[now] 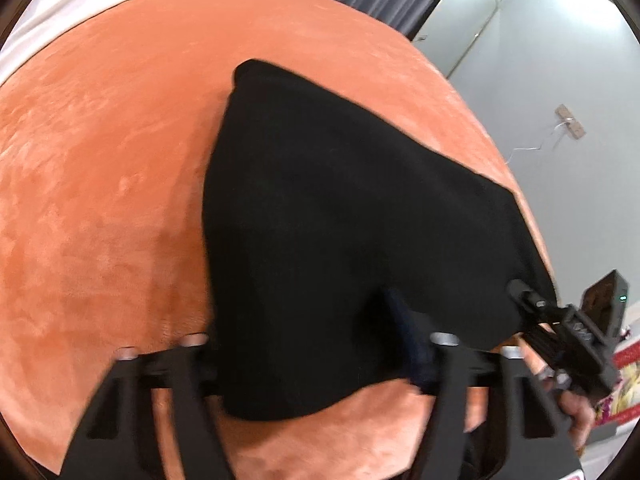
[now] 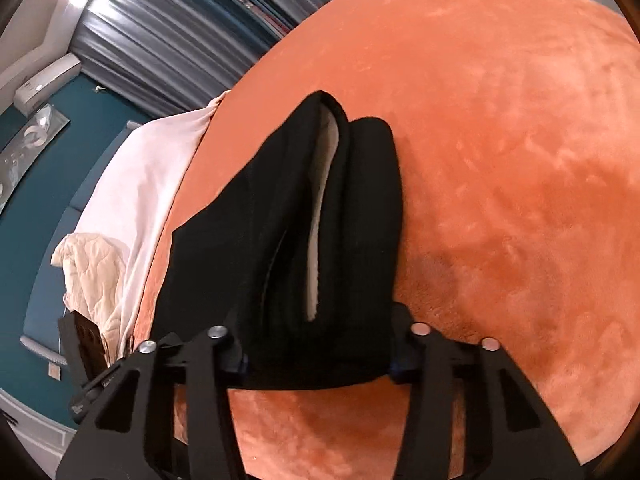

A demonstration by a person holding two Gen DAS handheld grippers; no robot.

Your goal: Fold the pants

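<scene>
While both grippers clamp its near edge, black pants [image 1: 352,220] lie on the orange blanket [image 1: 100,200], long axis toward upper frame; left gripper [image 1: 316,364] and right gripper [image 2: 316,360] equally near.

Even indoor light, strong fisheye bend, slight motion blur.
Bright glare on pale wall panel [image 1: 460,12] and curtain folds [image 2: 132,36]; soft shadow on orange bedspread [image 2: 440,264] beside black pants [image 2: 304,216], which lose all detail; smeared edges, dark vignette at corners.
</scene>
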